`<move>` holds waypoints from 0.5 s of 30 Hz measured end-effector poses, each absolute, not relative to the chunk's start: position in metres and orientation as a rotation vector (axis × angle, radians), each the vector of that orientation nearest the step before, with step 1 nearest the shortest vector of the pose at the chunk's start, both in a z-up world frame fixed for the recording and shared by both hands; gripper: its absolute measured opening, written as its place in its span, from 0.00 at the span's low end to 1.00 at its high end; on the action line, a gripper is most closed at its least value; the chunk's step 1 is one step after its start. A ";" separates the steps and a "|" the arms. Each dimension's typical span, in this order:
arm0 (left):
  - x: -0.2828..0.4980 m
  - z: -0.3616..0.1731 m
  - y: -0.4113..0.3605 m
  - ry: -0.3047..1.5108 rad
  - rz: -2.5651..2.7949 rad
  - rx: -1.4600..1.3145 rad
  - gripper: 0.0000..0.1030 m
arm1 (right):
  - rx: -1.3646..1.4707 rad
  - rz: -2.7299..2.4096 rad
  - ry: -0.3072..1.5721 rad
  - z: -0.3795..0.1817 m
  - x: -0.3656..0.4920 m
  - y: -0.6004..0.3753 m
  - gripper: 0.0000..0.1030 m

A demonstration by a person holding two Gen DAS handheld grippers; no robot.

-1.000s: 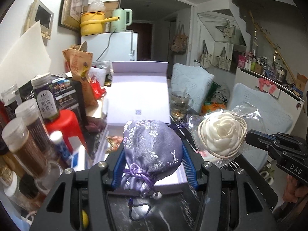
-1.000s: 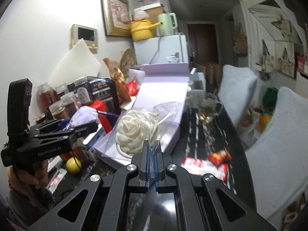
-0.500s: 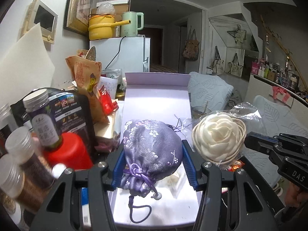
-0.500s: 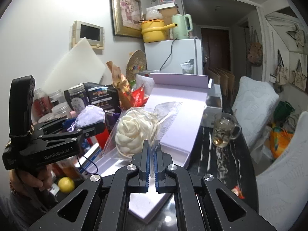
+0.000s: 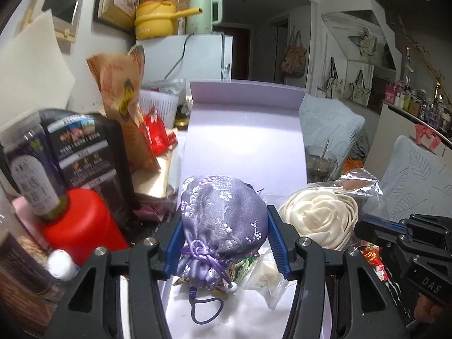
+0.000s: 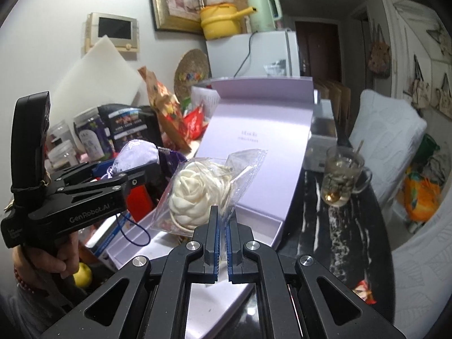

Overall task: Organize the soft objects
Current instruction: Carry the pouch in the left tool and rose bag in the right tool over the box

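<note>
My left gripper (image 5: pixel 224 240) is shut on a purple brocade drawstring pouch (image 5: pixel 223 220), held above the tray of an open lilac gift box (image 5: pixel 245 147). Its cord loop (image 5: pixel 206 310) dangles toward the tray. My right gripper (image 6: pixel 223 226) is shut on the edge of a clear plastic bag with a cream fabric rose (image 6: pixel 195 195), hanging over the box's near edge. In the left wrist view the rose (image 5: pixel 319 220) floats just right of the pouch. In the right wrist view the pouch (image 6: pixel 135 155) sits in the left gripper (image 6: pixel 132 175). Small wrapped items (image 5: pixel 254 274) lie in the tray under the pouch.
Jars (image 5: pixel 31 175), a red container (image 5: pixel 82 226), snack bags (image 5: pixel 121 107) and a black box (image 5: pixel 90 152) crowd the box's left side. A glass mug (image 6: pixel 341 178) stands on the dark marble table (image 6: pixel 339 226) to its right. A lemon (image 6: pixel 83 275) lies below the left hand. Cushioned chairs (image 6: pixel 387 130) flank the table.
Both grippers have moved forward over the lilac box with their loads. The box now fills more of each view and the pouch hangs over the tray.
</note>
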State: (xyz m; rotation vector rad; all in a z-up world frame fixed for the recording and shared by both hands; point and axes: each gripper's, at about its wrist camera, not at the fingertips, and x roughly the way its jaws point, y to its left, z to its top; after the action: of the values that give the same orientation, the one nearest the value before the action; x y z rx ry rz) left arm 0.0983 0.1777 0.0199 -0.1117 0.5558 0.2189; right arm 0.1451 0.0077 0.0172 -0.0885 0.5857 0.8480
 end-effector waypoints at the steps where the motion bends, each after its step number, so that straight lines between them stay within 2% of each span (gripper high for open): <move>1: 0.103 0.016 0.178 0.570 0.220 -0.114 0.51 | -0.086 0.850 0.599 0.013 0.148 0.010 0.04; 15: 0.137 -0.027 0.191 0.706 0.251 -0.120 0.51 | -0.097 0.851 0.710 -0.028 0.177 0.038 0.04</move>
State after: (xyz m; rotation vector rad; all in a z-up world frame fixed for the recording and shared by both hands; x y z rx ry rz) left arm 0.1368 0.1906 -0.0269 -0.1201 0.7058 0.2514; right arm 0.1770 0.0380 -0.0278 -0.0973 0.7098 0.8512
